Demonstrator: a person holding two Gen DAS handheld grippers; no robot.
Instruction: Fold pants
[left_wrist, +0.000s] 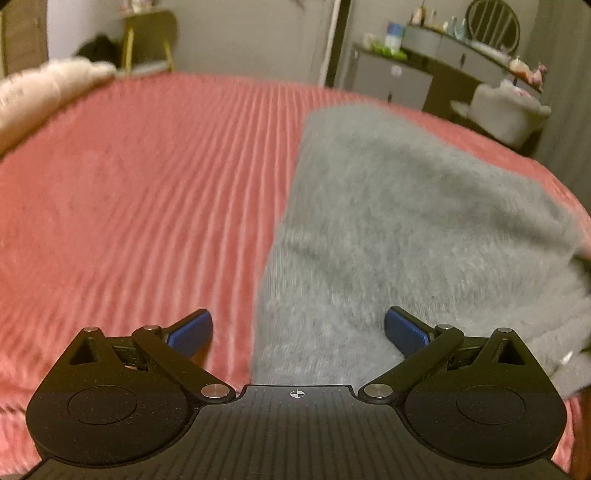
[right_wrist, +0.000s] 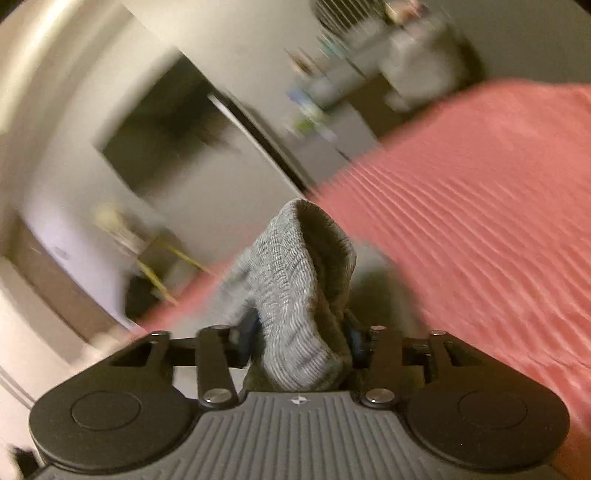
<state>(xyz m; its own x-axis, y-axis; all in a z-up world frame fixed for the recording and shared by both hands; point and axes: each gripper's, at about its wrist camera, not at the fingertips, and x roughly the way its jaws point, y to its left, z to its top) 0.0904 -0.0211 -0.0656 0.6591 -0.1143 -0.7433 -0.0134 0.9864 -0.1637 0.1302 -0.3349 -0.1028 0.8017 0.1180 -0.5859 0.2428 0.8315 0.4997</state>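
The grey fuzzy pants (left_wrist: 406, 221) lie spread on the pink ribbed bed cover (left_wrist: 129, 203), stretching from the bed's near edge toward its far right corner. The left tongs (left_wrist: 298, 332) hover over the pants' left border with jaws wide apart, gripping nothing. The right tongs (right_wrist: 299, 339) are clamped on a bunched fold of the pants (right_wrist: 295, 288), which stands up between the blue pads; that view is tilted and blurred.
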